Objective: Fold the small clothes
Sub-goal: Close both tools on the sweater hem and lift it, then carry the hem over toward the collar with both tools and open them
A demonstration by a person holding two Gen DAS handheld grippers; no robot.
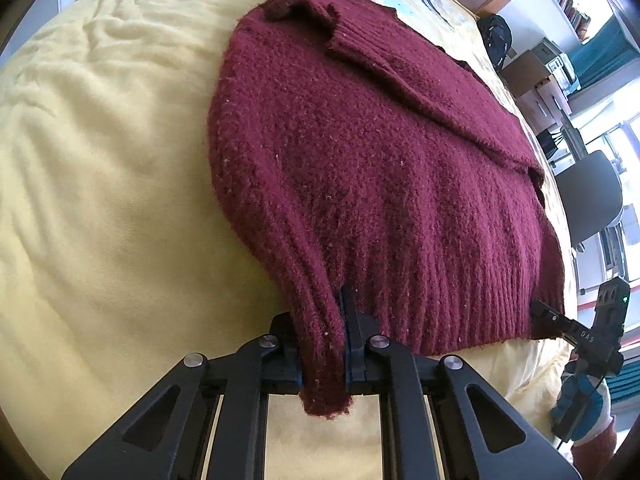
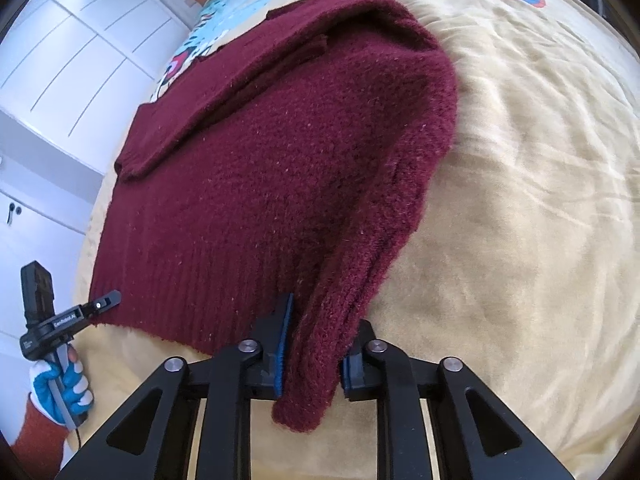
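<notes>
A dark red knitted sweater [image 1: 380, 168] lies on a yellow bedspread [image 1: 100, 200], its sleeves folded over the body. My left gripper [image 1: 324, 344] is shut on the sweater's ribbed hem at its left corner, and a tuft of hem hangs between the fingers. In the right wrist view the sweater [image 2: 260, 168] fills the middle. My right gripper [image 2: 312, 356] is shut on the hem's right corner. Each gripper shows in the other's view: the right one [image 1: 560, 320] at the hem's far end, the left one [image 2: 100, 304] likewise. Both corners are lifted slightly off the bed.
The bedspread [image 2: 520, 200] has a colourful print [image 2: 224, 20] near the sweater's collar. White cupboards [image 2: 60, 60] stand to the left. A dark chair [image 1: 592, 196], wooden drawers [image 1: 536, 92] and a bright window [image 1: 624, 132] are to the right of the bed.
</notes>
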